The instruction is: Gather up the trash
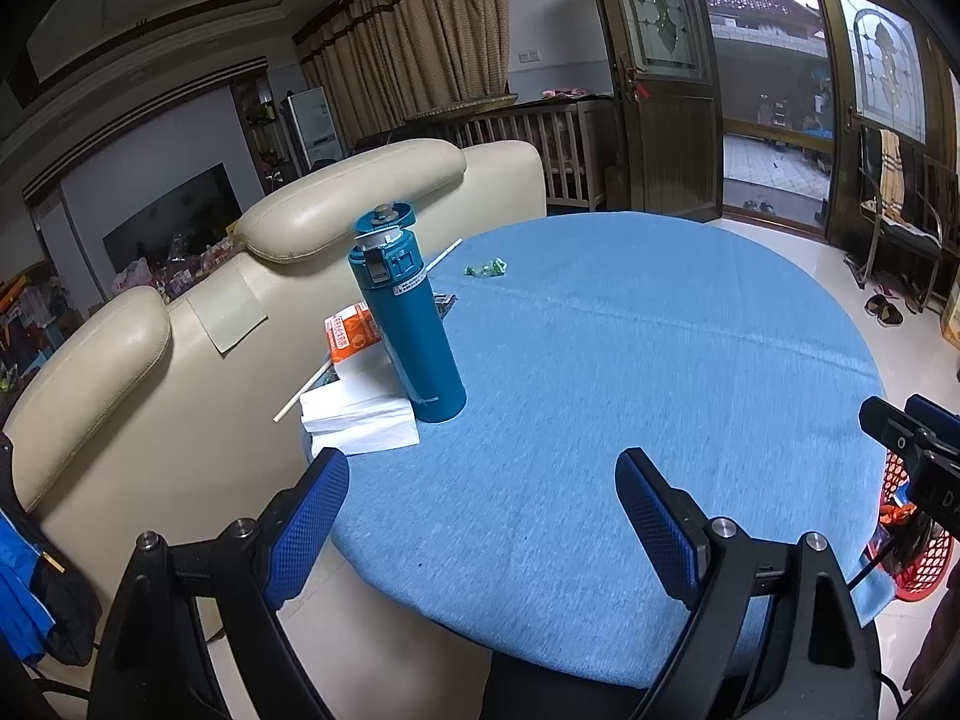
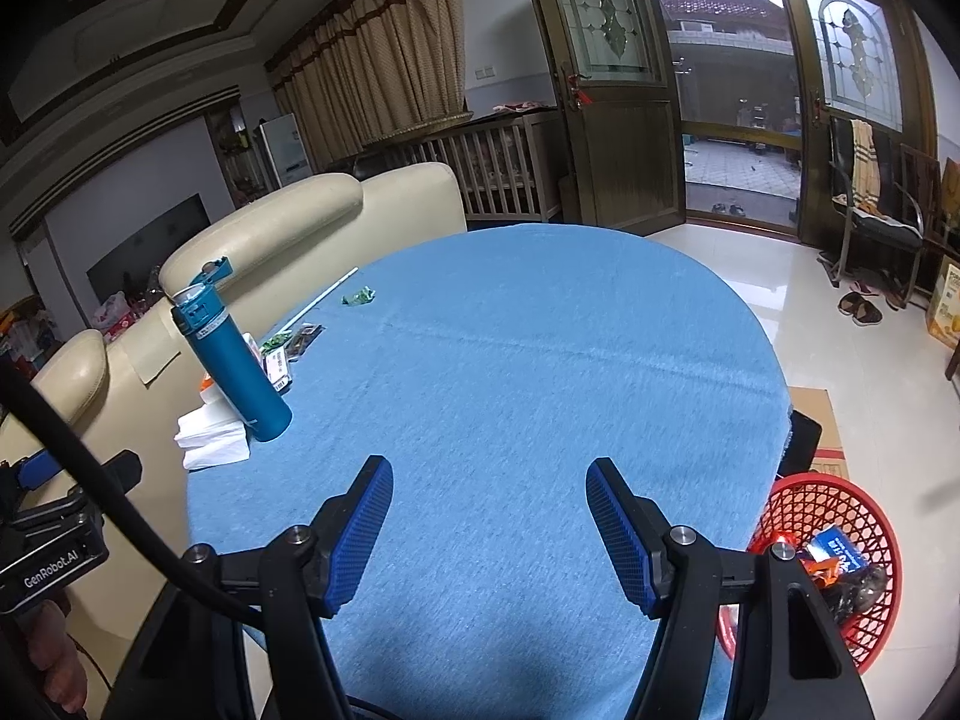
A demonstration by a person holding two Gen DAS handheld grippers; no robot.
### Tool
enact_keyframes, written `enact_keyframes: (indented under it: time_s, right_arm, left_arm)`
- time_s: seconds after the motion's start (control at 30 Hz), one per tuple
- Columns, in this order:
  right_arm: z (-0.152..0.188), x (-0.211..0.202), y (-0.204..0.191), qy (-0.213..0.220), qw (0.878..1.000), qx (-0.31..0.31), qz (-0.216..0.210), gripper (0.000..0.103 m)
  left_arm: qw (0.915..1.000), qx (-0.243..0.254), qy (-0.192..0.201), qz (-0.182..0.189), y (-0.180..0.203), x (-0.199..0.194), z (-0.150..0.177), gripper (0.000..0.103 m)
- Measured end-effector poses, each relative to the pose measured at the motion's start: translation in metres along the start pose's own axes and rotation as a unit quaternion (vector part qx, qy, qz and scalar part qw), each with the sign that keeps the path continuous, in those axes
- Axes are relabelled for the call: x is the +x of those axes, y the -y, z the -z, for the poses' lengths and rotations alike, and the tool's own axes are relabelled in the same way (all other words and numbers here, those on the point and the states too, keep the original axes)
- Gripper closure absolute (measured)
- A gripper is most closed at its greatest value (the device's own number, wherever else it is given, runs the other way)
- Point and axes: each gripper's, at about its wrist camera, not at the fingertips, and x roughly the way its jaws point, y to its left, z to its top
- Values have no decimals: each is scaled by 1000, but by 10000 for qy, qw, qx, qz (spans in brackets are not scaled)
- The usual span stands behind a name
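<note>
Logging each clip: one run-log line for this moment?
left gripper open | right gripper open | green wrapper on table | red basket holds trash

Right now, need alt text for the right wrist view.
The open right claw hovers, empty, over a round table with a blue cloth. A teal flask, white napkins and a green wrapper sit far left; a red basket of trash stands on the floor at right.

home living room | sofa (image 1: 300,276) | curtains (image 1: 408,42) | crib (image 2: 480,174) | round table (image 2: 540,360)
</note>
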Motion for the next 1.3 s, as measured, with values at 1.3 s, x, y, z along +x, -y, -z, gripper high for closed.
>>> enact_keyframes:
  time_s: [1.3]
  right_arm:
    - [2,7,17,-111,9996,262,0,32]
  left_arm:
    - [9993,329,-122,135,26,7,4,12]
